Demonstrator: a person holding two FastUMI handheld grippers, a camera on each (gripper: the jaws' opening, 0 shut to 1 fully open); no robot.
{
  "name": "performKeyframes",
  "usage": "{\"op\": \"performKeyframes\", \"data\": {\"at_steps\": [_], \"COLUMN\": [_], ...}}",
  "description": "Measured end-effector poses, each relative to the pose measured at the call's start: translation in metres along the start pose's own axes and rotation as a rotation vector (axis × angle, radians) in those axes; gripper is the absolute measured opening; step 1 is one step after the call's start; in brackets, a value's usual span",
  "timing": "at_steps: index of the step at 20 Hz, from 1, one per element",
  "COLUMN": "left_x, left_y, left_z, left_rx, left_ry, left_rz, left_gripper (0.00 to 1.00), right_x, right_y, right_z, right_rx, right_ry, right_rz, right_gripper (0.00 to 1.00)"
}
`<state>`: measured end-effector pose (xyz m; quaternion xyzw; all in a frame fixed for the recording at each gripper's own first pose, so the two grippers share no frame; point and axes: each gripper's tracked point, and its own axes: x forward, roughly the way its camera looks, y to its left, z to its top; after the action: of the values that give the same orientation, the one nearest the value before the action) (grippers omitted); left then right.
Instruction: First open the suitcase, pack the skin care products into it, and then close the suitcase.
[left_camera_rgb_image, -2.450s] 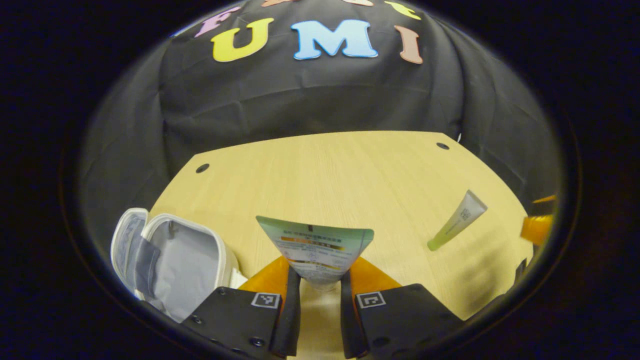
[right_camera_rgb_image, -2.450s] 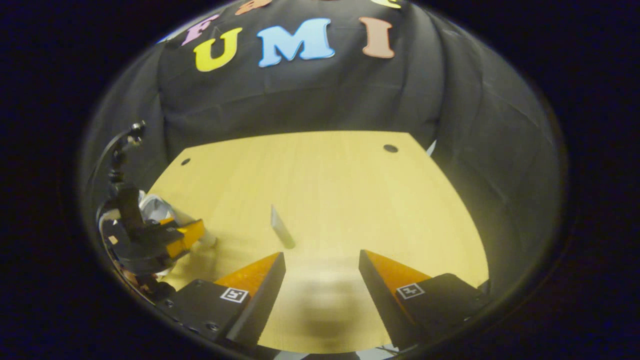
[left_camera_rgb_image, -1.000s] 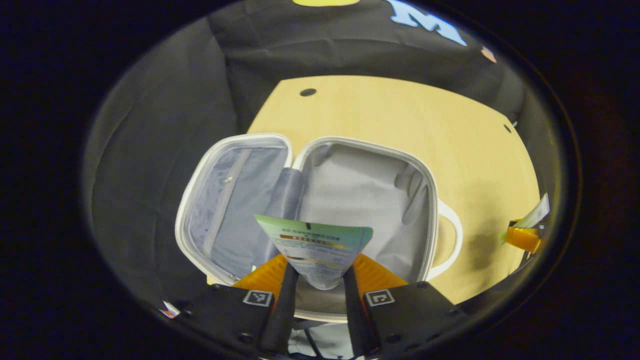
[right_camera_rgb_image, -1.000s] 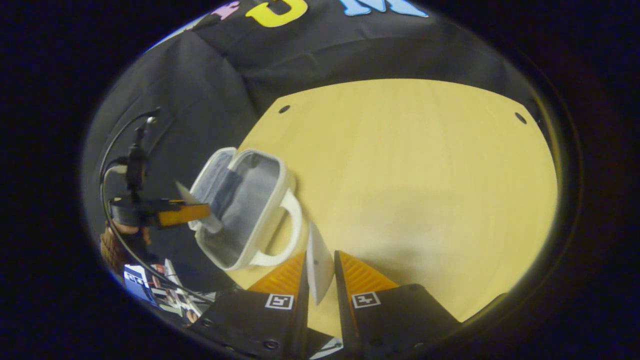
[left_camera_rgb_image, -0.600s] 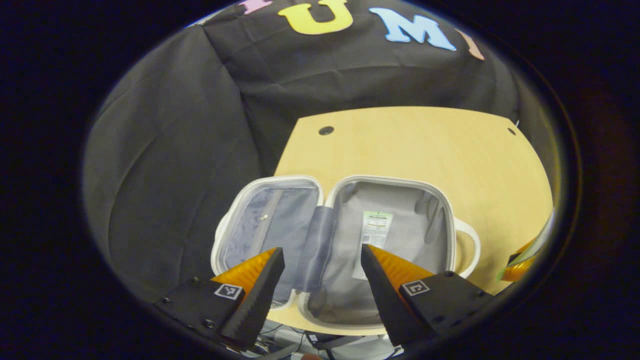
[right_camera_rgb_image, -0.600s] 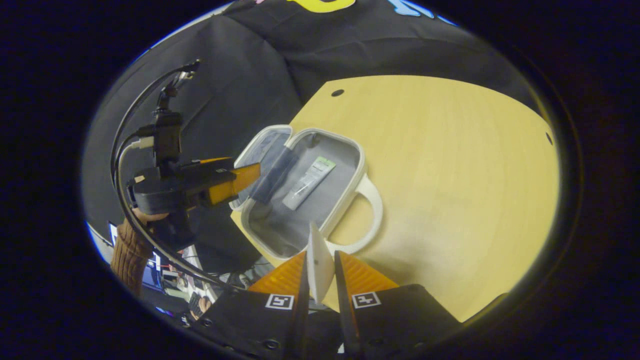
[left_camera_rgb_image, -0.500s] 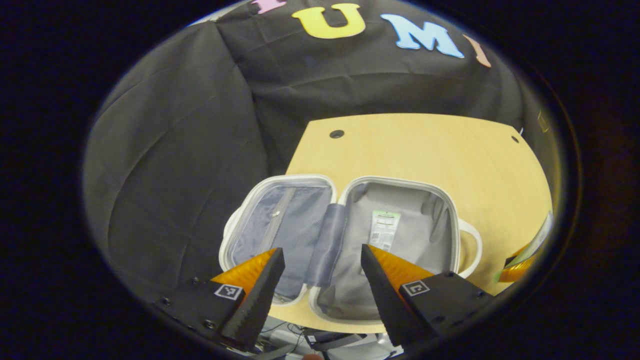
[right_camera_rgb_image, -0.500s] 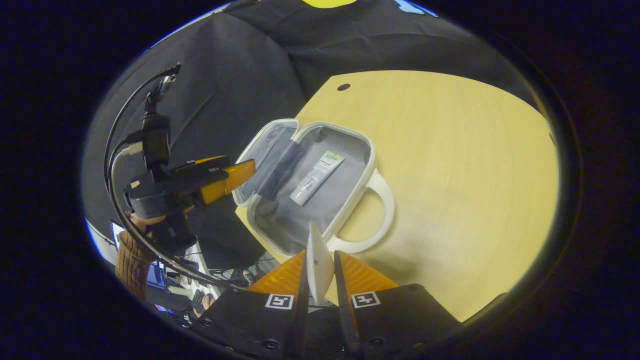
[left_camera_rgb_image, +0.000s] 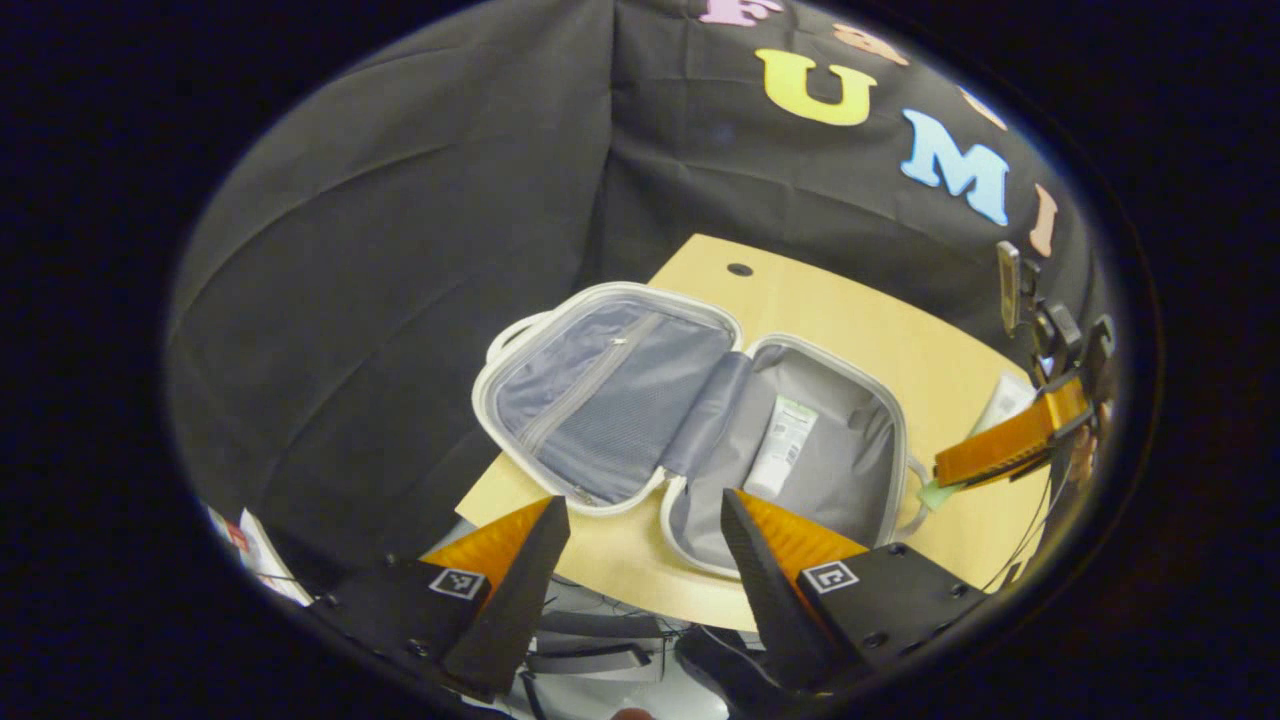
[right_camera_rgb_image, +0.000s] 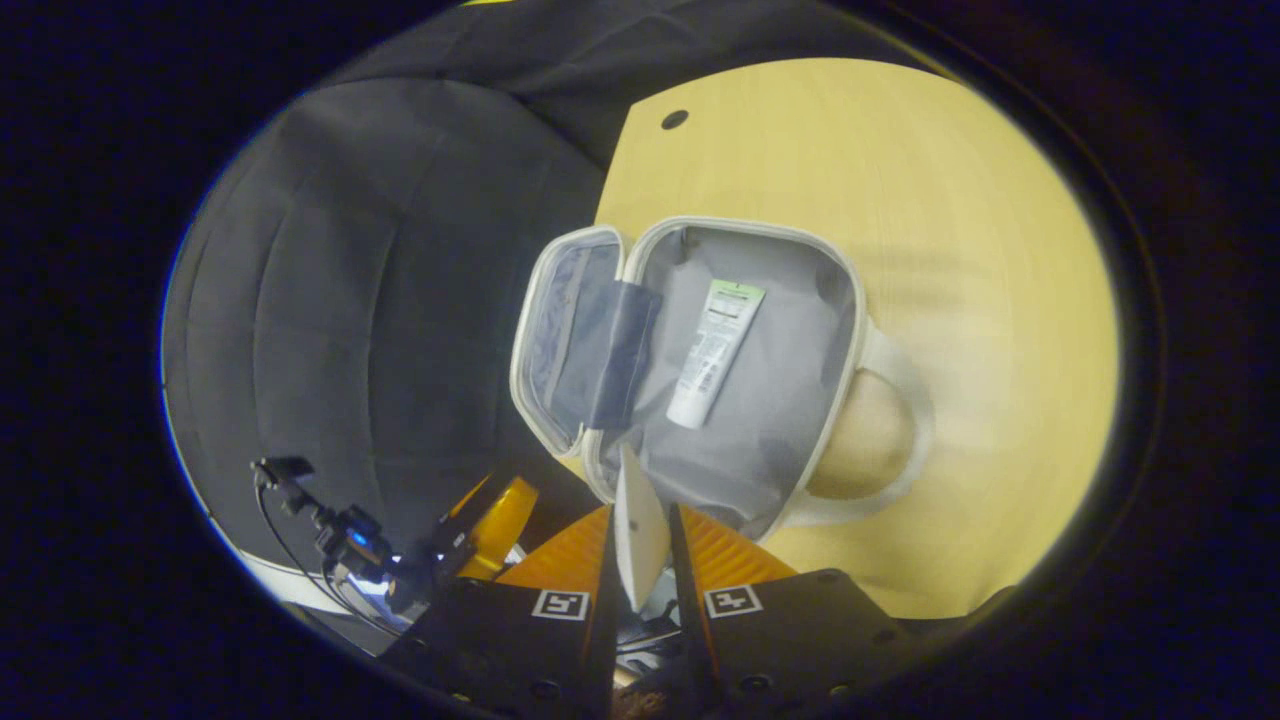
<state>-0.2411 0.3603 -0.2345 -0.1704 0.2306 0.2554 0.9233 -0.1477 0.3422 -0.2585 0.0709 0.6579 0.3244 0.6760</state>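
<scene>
Right gripper was clamped on a pale tube, both fingers pressing its flat sides so it stood edge-on between them, and it hung just short of the near rim of the suitcase, probably lined up to drop the tube inside. That small suitcase lay spread open on the worktop, its zip-pocketed lid half flat to one side and the deeper half beside it, an arrangement that left the whole interior reachable from above. One tube of skin care product already rested on the grey lining of the deeper half, lying loose and slightly aslant. Left gripper had its fingers spread wide with nothing between them, held back off the worktop's near edge, presumably clear of the other's path. From the left gripper view the right gripper showed beyond the suitcase's handle. Packing looked partway through, and closing was not yet begun.
</scene>
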Motion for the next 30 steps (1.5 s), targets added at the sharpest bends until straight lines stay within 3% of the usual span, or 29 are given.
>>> {"op": "performKeyframes", "data": {"at_steps": [3,4,5,6,8,10,16,19,23,26,30], "left_x": [-0.006,-0.003,-0.001,0.001,0.006,0.012,0.042,0.079,0.149,0.206,0.269], "left_y": [0.012,0.017,0.019,0.022,0.034,0.057,0.140,0.177,0.199,0.207,0.229], "left_z": [-0.006,-0.009,-0.008,-0.006,0.000,0.013,0.088,0.121,0.155,0.157,0.111], "left_rx": [-0.019,-0.028,-0.040,-0.055,-0.085,-0.129,-0.345,-0.388,-0.483,-0.623,-0.692], "left_ry": [-0.009,-0.007,-0.007,-0.008,-0.009,-0.020,-0.067,-0.049,0.027,0.122,0.283], "left_rz": [0.016,0.023,0.027,0.032,0.056,0.100,0.179,0.219,0.189,0.176,0.234], "left_gripper": [0.99,0.99,0.99,0.99,0.99,0.99,0.96,0.95,0.94,0.94,0.95], "right_x": [0.019,0.023,0.026,0.029,0.026,0.020,-0.016,-0.038,-0.068,-0.093,-0.119], "right_y": [-0.026,-0.036,-0.042,-0.046,-0.039,-0.041,-0.060,-0.080,-0.128,-0.161,-0.196], "right_z": [0.007,0.009,0.010,0.015,0.021,0.028,0.024,0.015,0.003,-0.003,-0.012], "right_rx": [0.029,0.040,0.044,0.040,0.043,0.037,0.016,0.070,0.198,0.326,0.443], "right_ry": [0.017,0.019,0.015,0.003,-0.022,-0.051,-0.072,-0.089,-0.129,-0.181,-0.245], "right_rz": [-0.103,-0.147,-0.172,-0.176,-0.157,-0.148,-0.115,-0.103,-0.167,-0.202,-0.247], "right_gripper": [0.27,0.31,0.27,0.31,1.00,0.95,0.95,0.95,0.95,0.95,0.95]}}
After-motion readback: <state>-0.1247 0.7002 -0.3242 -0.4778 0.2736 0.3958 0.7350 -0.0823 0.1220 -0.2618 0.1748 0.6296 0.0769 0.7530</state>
